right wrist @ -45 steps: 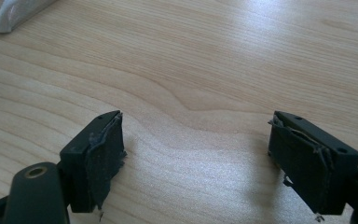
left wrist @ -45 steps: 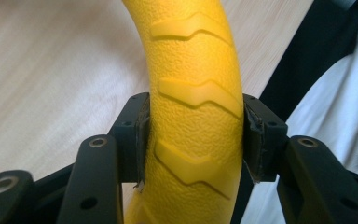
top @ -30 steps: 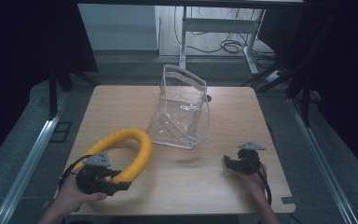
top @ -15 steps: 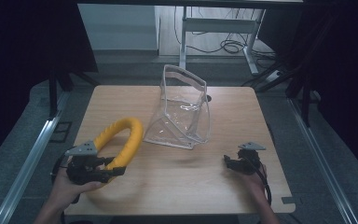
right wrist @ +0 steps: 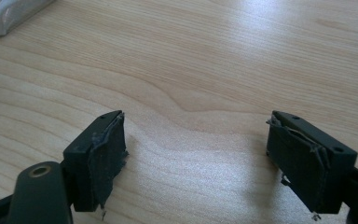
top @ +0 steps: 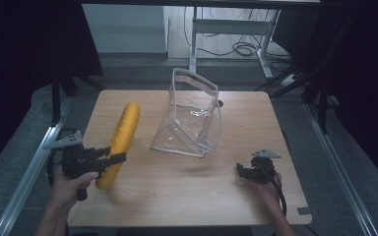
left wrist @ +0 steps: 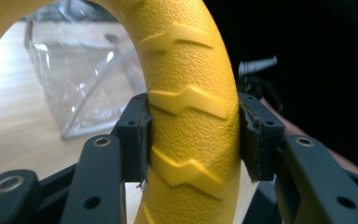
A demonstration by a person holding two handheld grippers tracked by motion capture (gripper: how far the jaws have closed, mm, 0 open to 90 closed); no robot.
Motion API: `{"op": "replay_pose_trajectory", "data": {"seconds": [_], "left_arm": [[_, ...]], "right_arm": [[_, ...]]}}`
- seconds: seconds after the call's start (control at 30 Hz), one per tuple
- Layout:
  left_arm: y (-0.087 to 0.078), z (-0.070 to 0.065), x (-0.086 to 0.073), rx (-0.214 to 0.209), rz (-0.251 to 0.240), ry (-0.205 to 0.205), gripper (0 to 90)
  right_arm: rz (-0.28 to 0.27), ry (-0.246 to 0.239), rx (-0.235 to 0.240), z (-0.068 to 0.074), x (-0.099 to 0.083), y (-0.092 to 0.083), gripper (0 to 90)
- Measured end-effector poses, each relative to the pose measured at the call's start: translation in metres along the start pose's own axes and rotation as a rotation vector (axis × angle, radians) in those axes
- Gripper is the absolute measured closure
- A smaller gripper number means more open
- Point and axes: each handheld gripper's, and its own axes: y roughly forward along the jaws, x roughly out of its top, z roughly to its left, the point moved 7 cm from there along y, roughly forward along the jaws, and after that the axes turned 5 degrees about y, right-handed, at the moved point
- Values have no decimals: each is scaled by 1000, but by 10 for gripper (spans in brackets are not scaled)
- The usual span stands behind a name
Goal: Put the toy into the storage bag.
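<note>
High view: the left gripper [top: 109, 160], fingers clamped on the yellow ring [top: 119, 141], has swung it from lying flat to standing on edge at the bench's [top: 177, 191] left. It seems headed for the clear pouch [top: 192, 118] at centre frame; the right gripper [top: 243, 170] rests open-fingered at lower right.

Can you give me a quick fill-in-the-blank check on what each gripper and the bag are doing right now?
1. The left gripper has its jaws shut on the yellow ____.
2. The right gripper rests low over the wooden table with its jaws ____.
3. The clear plastic bag stands with its mouth facing ____.
4. In the high view, the yellow ring is to the ____ of the bag.

Missing words: ring; open; up; left
</note>
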Motion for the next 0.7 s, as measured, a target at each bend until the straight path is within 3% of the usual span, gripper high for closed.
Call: {"op": "replay_pose_trajectory", "data": {"seconds": [0.17, 0.7], "left_arm": [[0, 2, 8, 12, -60, -21, 510], [12, -14, 47, 13, -259, -59, 509]], "right_arm": [[0, -1, 0, 0, 0, 0, 196], [-2, 1, 2, 0, 0, 0, 196]]}}
